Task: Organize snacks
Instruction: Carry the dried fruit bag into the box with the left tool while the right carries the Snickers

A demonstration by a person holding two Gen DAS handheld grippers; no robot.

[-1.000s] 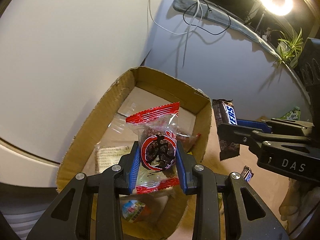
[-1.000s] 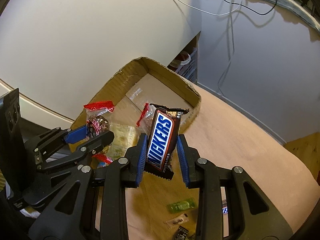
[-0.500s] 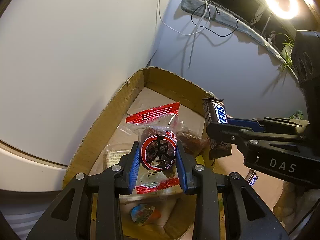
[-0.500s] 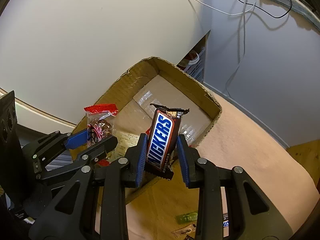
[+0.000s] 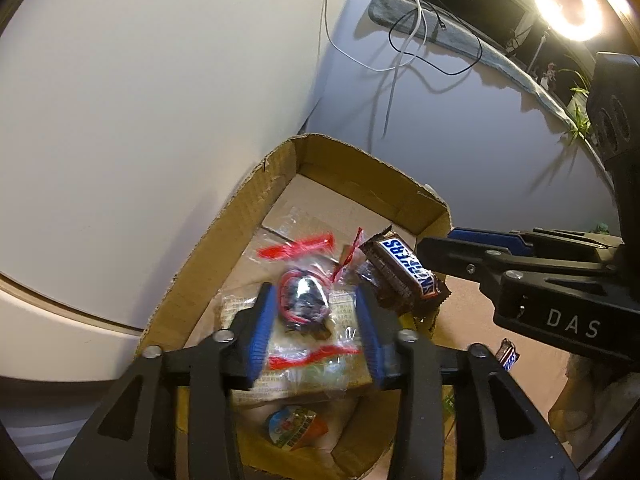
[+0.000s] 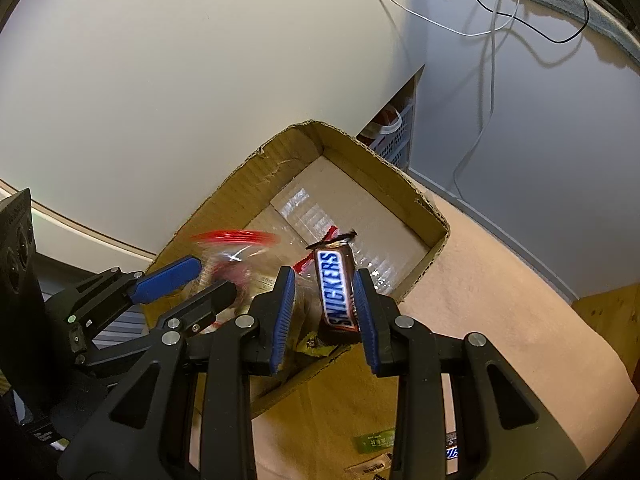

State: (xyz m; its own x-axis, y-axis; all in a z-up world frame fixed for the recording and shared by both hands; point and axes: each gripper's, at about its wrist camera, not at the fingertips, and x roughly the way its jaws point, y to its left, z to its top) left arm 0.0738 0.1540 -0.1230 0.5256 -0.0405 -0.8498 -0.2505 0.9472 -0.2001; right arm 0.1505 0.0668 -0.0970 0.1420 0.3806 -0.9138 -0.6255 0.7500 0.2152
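Observation:
An open cardboard box stands against the wall and holds several snacks. My left gripper is open over the box, and a clear red-edged candy packet falls blurred between its fingers; it also shows blurred in the right wrist view. My right gripper is open over the box's near right part. A Snickers bar hangs loose by its right finger, tipping into the box.
A white wafer packet and a round colourful sweet lie in the box. A green packet and small Snickers bars lie on the beige table. Cables hang on the wall behind.
Both grippers have opened over the box. The candy packet has left the left gripper and drops. The Snickers bar has slipped free of the right gripper and tilts down.

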